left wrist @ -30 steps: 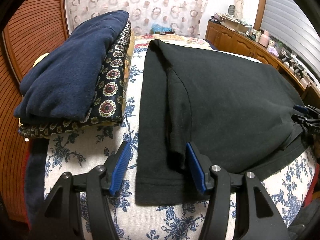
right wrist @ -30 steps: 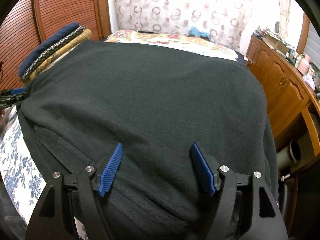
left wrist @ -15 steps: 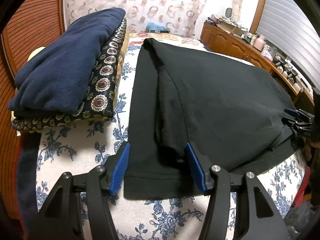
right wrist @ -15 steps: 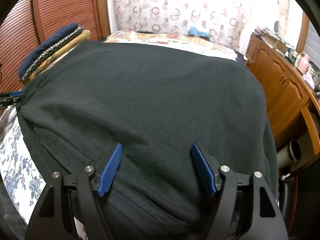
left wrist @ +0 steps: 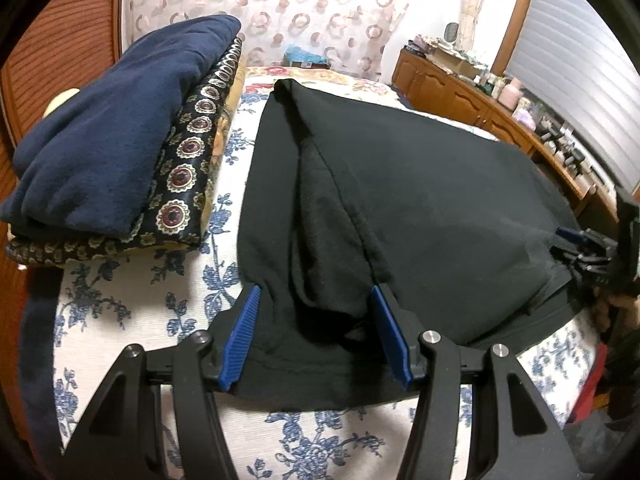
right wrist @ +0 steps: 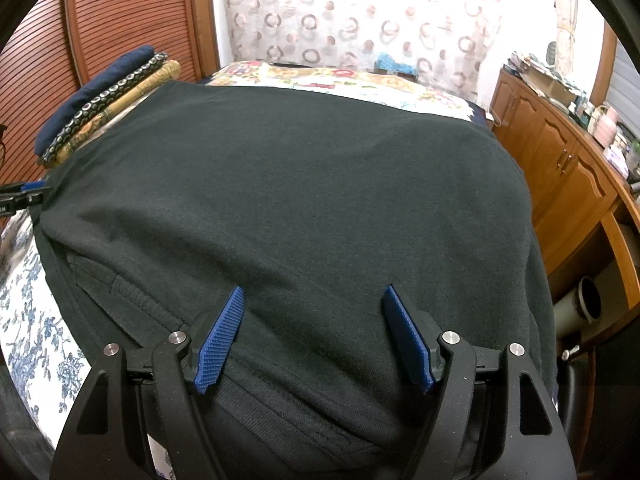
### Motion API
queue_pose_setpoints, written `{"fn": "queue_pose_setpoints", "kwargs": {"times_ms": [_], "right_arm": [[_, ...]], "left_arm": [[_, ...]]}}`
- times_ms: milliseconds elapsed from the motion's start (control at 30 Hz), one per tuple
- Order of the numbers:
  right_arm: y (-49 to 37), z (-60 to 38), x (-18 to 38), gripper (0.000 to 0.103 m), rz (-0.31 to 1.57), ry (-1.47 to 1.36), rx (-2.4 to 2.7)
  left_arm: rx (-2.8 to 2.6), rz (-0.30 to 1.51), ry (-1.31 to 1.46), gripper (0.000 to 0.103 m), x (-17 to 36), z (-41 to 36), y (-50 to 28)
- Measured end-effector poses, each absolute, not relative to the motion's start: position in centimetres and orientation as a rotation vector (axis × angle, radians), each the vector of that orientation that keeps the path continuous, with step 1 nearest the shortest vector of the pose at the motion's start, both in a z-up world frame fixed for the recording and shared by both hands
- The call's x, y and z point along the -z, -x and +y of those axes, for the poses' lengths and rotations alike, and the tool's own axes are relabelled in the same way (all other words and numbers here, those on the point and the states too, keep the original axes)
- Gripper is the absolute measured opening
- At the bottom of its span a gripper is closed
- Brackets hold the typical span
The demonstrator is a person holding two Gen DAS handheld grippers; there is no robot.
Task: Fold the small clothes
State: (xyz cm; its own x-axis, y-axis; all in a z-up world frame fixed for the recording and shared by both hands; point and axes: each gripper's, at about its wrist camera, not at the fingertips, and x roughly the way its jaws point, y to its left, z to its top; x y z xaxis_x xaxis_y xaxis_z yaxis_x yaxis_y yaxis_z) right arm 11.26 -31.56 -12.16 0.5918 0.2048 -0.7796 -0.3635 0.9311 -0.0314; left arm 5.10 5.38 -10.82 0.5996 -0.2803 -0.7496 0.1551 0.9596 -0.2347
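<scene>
Only leftward – folded stack (left wrist: 120, 152).

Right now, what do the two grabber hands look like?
Both look the same. The left gripper and right gripper each have a black plastic frame with triangle-shaped holes, shiny silver bolts, and two flat blue pads with tiny ridges. No cables or sleeves show.
</scene>
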Motion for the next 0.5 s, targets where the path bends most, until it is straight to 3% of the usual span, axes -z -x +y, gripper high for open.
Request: {"fn": "queue_pose_setpoints", "kwargs": {"times_ms": [300, 500], "right_arm": [[-11.3, -31.6, 12.2, 0.074, 0.878, 0.195, -0.333], [-11.2, -31.6, 12.2, 0.074, 0.877, 0.195, -0.333]], "left_arm": [[0.217, 0.825, 0.141, 0.056, 8.6, 5.8, -4.6], [0.132, 0.887, 0.065, 0.056, 10.6, 5.6, -6.0]]}}
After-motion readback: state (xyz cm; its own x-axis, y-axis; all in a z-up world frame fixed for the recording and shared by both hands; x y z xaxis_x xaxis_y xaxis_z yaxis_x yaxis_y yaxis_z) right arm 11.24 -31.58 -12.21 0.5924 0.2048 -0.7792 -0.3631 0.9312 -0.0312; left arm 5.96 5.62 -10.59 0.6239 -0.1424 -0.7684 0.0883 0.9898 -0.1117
